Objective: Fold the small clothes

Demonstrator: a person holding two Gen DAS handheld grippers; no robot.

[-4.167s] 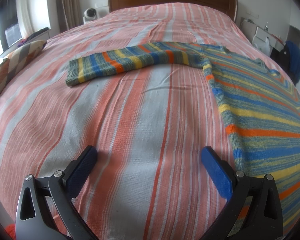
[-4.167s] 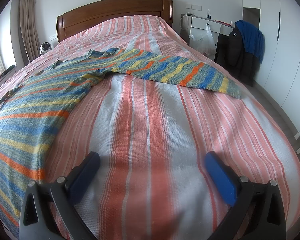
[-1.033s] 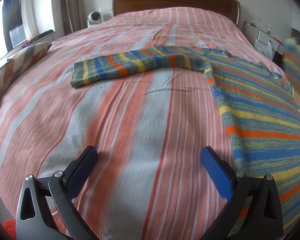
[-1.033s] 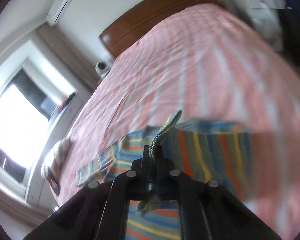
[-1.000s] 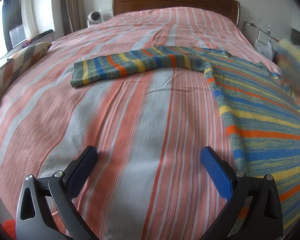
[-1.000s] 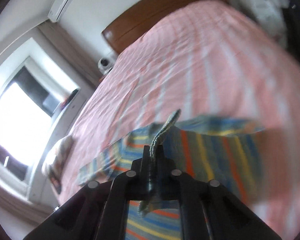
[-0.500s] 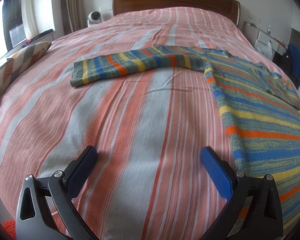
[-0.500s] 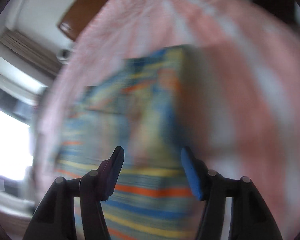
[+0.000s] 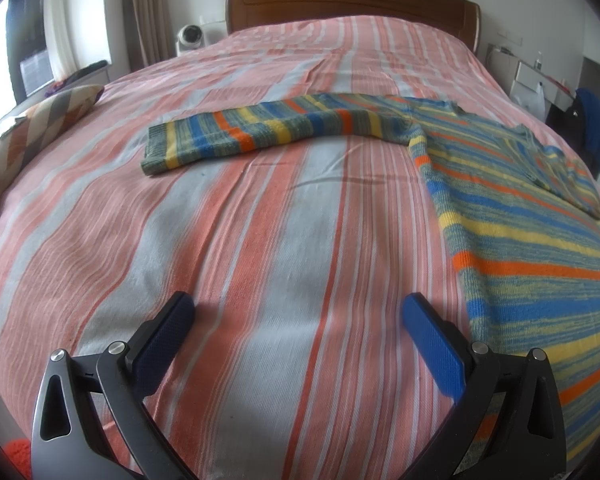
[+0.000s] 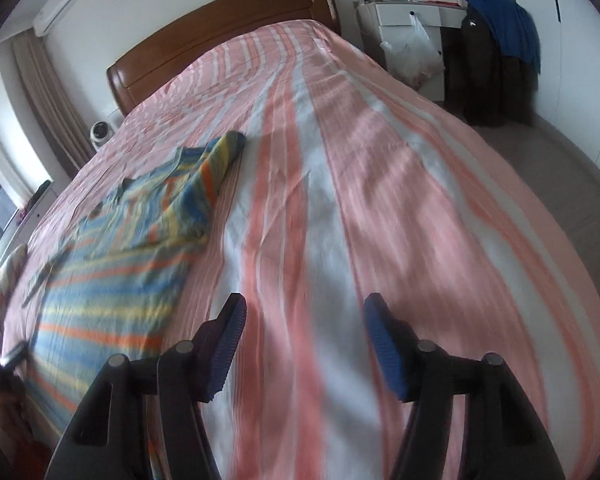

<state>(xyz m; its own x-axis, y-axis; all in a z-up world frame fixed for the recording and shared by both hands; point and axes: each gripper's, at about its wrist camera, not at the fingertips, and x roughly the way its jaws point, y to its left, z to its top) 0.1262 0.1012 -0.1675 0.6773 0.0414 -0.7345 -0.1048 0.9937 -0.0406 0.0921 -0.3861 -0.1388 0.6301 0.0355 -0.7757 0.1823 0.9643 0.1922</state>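
Your right gripper [image 10: 302, 344] is opening its jaws with only bedspread [image 10: 400, 208] between them; the striped sweater [image 10: 148, 224] lies off its left finger, its near sleeve [image 10: 210, 176] folded across the body, likely the first fold made. Your left gripper [image 9: 296, 336] hangs wide open and empty, the sweater just beyond its right finger and the other sleeve [image 9: 260, 132] stretched out flat ahead, probably awaiting its fold. The bed is soft, striped, backed by a wooden headboard [image 9: 352, 4]

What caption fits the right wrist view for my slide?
Right gripper, jaws opening and empty, above striped bedspread; striped sweater lies with one sleeve folded across it.
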